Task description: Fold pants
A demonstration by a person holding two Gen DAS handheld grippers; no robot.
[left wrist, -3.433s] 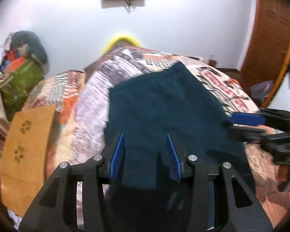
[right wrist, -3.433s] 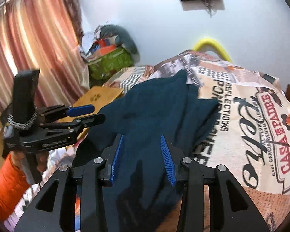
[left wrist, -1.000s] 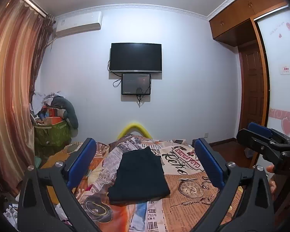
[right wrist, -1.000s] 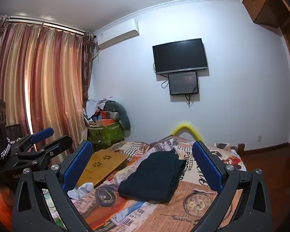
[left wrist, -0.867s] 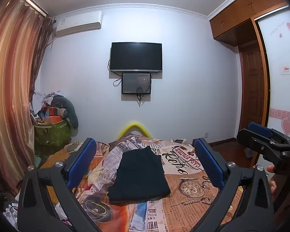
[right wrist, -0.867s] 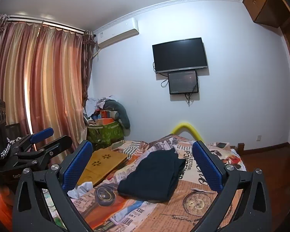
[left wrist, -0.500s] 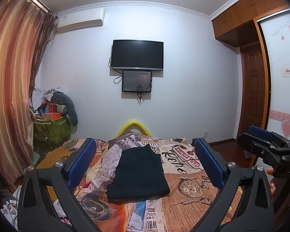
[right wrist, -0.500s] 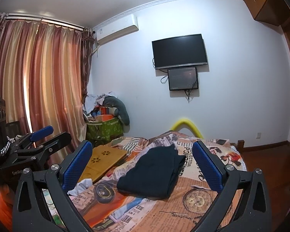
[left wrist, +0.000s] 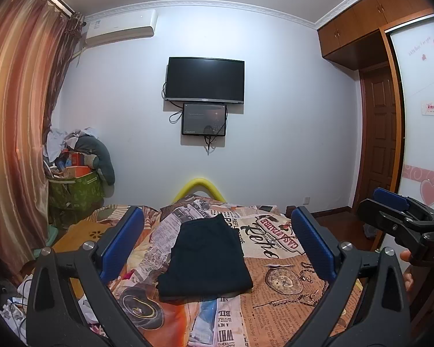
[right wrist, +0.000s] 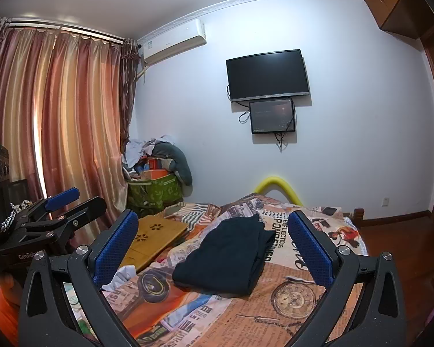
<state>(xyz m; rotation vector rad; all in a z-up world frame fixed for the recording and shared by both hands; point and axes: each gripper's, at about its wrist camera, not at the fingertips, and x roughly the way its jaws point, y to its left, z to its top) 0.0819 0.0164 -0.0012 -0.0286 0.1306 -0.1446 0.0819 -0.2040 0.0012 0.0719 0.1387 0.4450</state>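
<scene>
Fingers on the left gripper (left wrist: 217, 243) are standing wide apart, holding nothing, and the right gripper (right wrist: 214, 243) is gaping equally empty; both are hanging well back, seemingly because the folding looks finished. Between them the dark pants (left wrist: 207, 256) are lying as a soft, layered rectangle on the newsprint-patterned bedspread (left wrist: 286, 277).

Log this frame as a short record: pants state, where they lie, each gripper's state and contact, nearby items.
pants: dark pants folded into a compact rectangle
location: on the bed with newspaper-print cover, roughly centred
left gripper: left gripper open, jaws wide, raised back from the bed, holding nothing
right gripper: right gripper open, jaws wide, holding nothing
contact: neither gripper touches the pants
nearby: wooden lap tray at the bed's left edge
task status: fold looks complete
</scene>
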